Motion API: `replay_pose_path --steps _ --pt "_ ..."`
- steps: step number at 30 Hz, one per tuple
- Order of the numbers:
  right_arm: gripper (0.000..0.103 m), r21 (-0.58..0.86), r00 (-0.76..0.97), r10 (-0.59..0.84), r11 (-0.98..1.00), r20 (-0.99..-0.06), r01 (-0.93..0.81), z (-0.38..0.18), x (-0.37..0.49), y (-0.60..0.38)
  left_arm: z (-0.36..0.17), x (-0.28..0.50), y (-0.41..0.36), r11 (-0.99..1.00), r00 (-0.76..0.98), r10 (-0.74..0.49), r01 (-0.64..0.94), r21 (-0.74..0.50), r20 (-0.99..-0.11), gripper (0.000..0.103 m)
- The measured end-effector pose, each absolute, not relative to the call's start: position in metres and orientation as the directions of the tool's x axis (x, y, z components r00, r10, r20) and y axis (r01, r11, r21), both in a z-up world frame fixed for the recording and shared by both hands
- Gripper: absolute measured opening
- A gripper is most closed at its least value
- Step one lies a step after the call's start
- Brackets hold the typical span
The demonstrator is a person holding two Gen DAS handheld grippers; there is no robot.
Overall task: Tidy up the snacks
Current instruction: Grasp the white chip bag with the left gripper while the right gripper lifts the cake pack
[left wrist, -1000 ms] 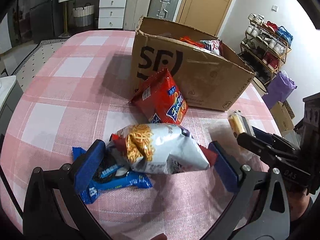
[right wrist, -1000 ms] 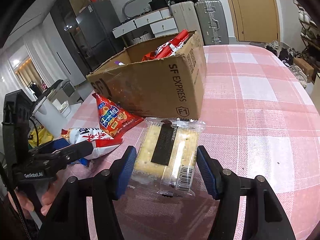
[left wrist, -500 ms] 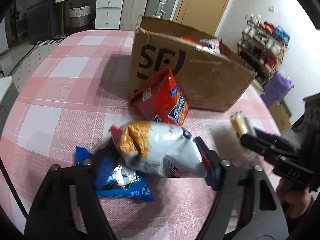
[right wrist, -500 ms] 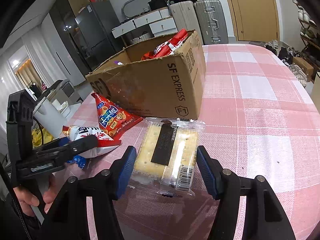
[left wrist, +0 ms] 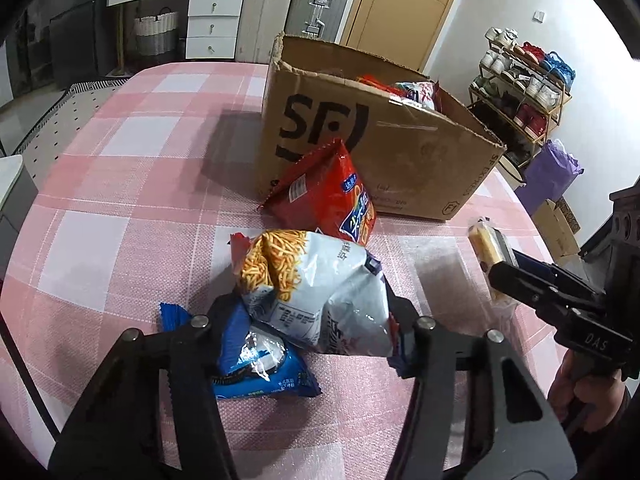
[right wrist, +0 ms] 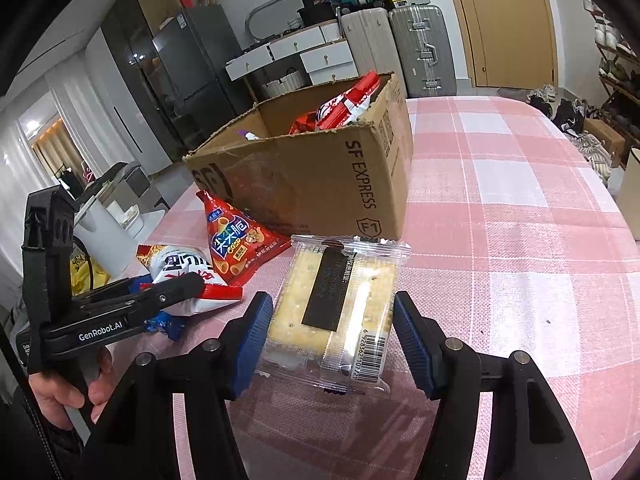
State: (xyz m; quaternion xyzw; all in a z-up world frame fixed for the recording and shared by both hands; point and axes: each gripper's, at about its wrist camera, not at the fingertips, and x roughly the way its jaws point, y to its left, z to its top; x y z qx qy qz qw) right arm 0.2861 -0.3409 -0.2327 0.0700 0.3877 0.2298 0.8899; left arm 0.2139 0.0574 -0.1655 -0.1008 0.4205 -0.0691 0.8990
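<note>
left wrist view: my left gripper (left wrist: 316, 332) is closing its jaws on the white noodle-snack bag (left wrist: 316, 292), crumpled and puffy, printed with orange sticks, lying over a blue cookie pack (left wrist: 260, 368). at twelve o'clock a red chip bag (left wrist: 328, 200) leans on the cardboard box (left wrist: 400, 160). my right gripper (right wrist: 332, 336) brackets a clear cracker pack (right wrist: 340, 304); i cannot tell whether its pads press.

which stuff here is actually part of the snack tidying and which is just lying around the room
Part of the job:
- white noodle-snack bag
- blue cookie pack
- red crisp bag
- cracker pack
- cardboard box

Just lying about:
- suitcases
- shoe rack
- white drawers
- purple bag
</note>
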Motion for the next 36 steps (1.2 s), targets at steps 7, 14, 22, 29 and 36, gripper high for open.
replay_pose_path --steps 7,14,22,29,36 --pt "0.062 0.305 0.6 0.469 0.882 -0.647 -0.36 -0.227 0.282 -0.343 -0.156 0.205 0.057 0.97 0.655 -0.213 0.053 -0.238 -0.725 0.053" --pt "0.062 0.306 0.606 0.477 0.877 -0.637 -0.37 -0.219 0.276 -0.342 -0.144 0.198 0.056 0.969 0.671 -0.217 0.063 -0.237 -0.709 0.053" --pt "0.062 0.317 0.612 0.496 0.868 -0.616 -0.383 -0.209 0.27 -0.343 -0.121 0.189 0.059 0.967 0.708 -0.22 0.066 -0.247 -0.671 0.053" --pt "0.062 0.314 0.625 0.499 0.866 -0.601 -0.39 -0.195 0.266 -0.344 -0.101 0.183 0.058 0.966 0.729 -0.225 0.081 -0.245 -0.646 0.053" --pt "0.062 0.292 0.637 0.505 0.861 -0.582 -0.415 -0.177 0.262 -0.34 -0.081 0.175 0.054 0.964 0.748 -0.236 0.099 -0.247 -0.621 0.053"
